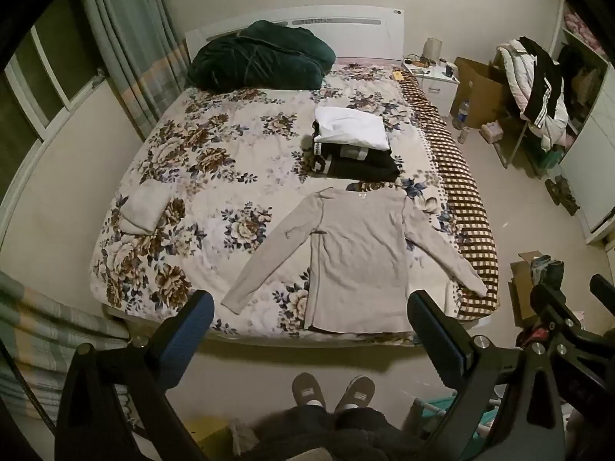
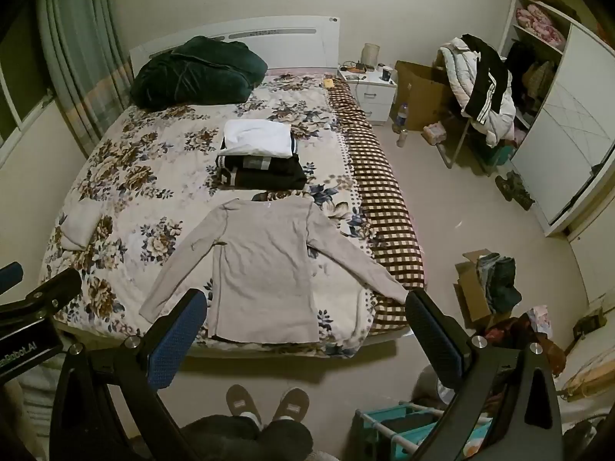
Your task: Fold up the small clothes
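Observation:
A beige long-sleeved top lies flat on the floral bed cover, sleeves spread, hem at the near edge. Behind it sits a stack of folded clothes, white on black. A small folded pale garment rests near the left edge. My left gripper hangs open above the floor before the bed, nothing between its fingers. My right gripper is likewise open and empty, held beside the left one.
A dark green blanket is heaped at the headboard. A checked blanket runs along the bed's right side. A person's slippered feet stand on the floor. Cardboard boxes, a clothes-laden chair and a nightstand stand to the right.

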`<state>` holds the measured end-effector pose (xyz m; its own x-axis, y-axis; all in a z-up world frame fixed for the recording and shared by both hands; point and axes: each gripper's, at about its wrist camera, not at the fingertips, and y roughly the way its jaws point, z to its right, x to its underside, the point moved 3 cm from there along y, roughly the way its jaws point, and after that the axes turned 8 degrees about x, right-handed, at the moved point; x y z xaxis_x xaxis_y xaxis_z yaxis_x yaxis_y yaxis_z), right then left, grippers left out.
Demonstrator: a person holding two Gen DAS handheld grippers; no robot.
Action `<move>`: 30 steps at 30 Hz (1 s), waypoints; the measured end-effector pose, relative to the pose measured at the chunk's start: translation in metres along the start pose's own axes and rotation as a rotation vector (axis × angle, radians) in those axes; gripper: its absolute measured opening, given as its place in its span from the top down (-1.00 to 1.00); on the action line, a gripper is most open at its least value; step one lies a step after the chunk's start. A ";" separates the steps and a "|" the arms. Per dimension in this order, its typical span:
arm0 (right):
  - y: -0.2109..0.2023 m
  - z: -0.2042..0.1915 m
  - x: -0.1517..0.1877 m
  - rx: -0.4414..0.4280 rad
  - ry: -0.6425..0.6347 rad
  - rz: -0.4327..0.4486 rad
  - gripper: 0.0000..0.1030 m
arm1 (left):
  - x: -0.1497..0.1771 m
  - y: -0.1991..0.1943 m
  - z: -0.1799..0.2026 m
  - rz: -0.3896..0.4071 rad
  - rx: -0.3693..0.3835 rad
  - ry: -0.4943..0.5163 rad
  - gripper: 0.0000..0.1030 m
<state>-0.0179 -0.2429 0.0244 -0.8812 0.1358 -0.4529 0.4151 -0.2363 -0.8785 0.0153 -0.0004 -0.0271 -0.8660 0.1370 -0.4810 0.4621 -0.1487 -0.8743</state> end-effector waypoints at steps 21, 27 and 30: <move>0.003 0.001 0.003 0.001 -0.005 0.005 -1.00 | 0.000 0.000 0.001 0.016 0.001 0.000 -1.00; -0.006 -0.004 0.003 -0.001 -0.004 0.010 -1.00 | -0.002 -0.006 -0.003 0.019 0.003 -0.003 -1.00; -0.008 -0.005 0.001 -0.003 -0.005 0.008 -1.00 | -0.005 -0.011 0.000 0.022 0.005 -0.004 -1.00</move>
<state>-0.0206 -0.2365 0.0303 -0.8790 0.1288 -0.4590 0.4227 -0.2348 -0.8753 0.0143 0.0007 -0.0154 -0.8564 0.1294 -0.4999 0.4802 -0.1562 -0.8631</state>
